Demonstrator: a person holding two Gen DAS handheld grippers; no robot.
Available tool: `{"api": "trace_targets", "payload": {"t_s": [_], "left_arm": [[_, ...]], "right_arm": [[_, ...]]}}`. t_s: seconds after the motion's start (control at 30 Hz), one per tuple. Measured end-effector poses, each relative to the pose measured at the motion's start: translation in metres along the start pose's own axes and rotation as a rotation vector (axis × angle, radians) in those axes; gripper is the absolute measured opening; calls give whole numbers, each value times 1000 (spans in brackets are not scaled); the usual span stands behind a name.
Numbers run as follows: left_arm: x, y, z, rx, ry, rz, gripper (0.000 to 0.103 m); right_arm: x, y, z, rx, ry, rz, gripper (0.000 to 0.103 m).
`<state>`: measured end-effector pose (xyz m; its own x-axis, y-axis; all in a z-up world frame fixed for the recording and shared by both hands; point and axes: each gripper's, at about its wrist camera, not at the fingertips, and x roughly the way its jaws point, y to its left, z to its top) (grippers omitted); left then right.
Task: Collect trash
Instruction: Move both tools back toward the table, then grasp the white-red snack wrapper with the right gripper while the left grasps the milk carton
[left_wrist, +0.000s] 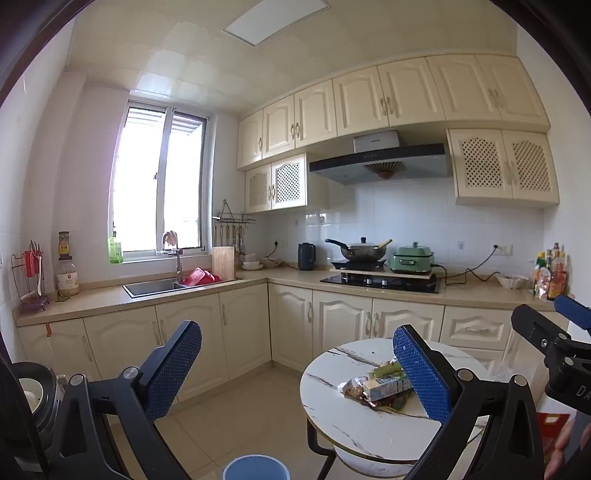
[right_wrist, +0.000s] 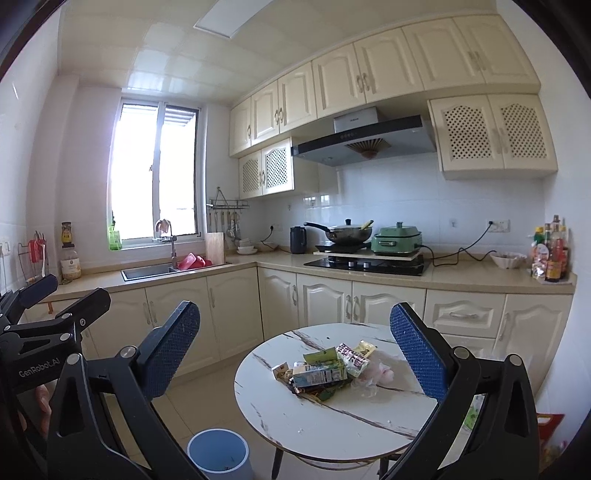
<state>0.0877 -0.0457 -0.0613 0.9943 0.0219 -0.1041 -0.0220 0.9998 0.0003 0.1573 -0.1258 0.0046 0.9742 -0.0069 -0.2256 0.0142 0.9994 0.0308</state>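
Observation:
A pile of trash (right_wrist: 328, 371) lies on the round white marble-look table (right_wrist: 332, 417): a drink carton (right_wrist: 319, 374), green and yellow wrappers and crumpled clear plastic (right_wrist: 373, 373). The left wrist view shows the same trash pile (left_wrist: 380, 386) on the round table (left_wrist: 369, 424), partly hidden by a blue pad. A blue waste bin (right_wrist: 218, 456) stands on the floor left of the table; its rim, the blue bin (left_wrist: 256, 468), shows at the bottom. My left gripper (left_wrist: 299, 373) and my right gripper (right_wrist: 295, 360) are both open, empty, held above and short of the table.
Cream kitchen cabinets and a beige counter (right_wrist: 461, 275) run behind, with a sink (right_wrist: 151, 271), a stove with a wok (right_wrist: 347, 232) and a green cooker (right_wrist: 397, 238). Tiled floor (right_wrist: 207, 398) lies between table and cabinets. A red bag (right_wrist: 550, 428) sits at the right.

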Motion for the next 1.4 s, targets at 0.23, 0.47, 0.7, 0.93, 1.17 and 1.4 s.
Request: {"api": "trace_targets", "payload": {"t_s": [0.23, 0.47, 0.7, 0.93, 1.17, 1.4], "left_arm": [[43, -1, -2, 1, 66, -12, 102], [124, -16, -6, 21, 192, -63, 102], [236, -40, -24, 33, 382, -202, 102], [338, -67, -38, 91, 498, -283, 102], [447, -81, -56, 169, 602, -365, 102], [533, -92, -69, 224, 651, -446, 102]], "right_arm": [[20, -21, -14, 27, 47, -41, 103], [62, -63, -47, 79, 160, -118, 103], [117, -112, -87, 138, 298, -160, 103], [178, -146, -123, 162, 419, -176, 103], [242, -164, -151, 168, 530, -175, 103], [295, -174, -166, 169, 593, -146, 103]]}}
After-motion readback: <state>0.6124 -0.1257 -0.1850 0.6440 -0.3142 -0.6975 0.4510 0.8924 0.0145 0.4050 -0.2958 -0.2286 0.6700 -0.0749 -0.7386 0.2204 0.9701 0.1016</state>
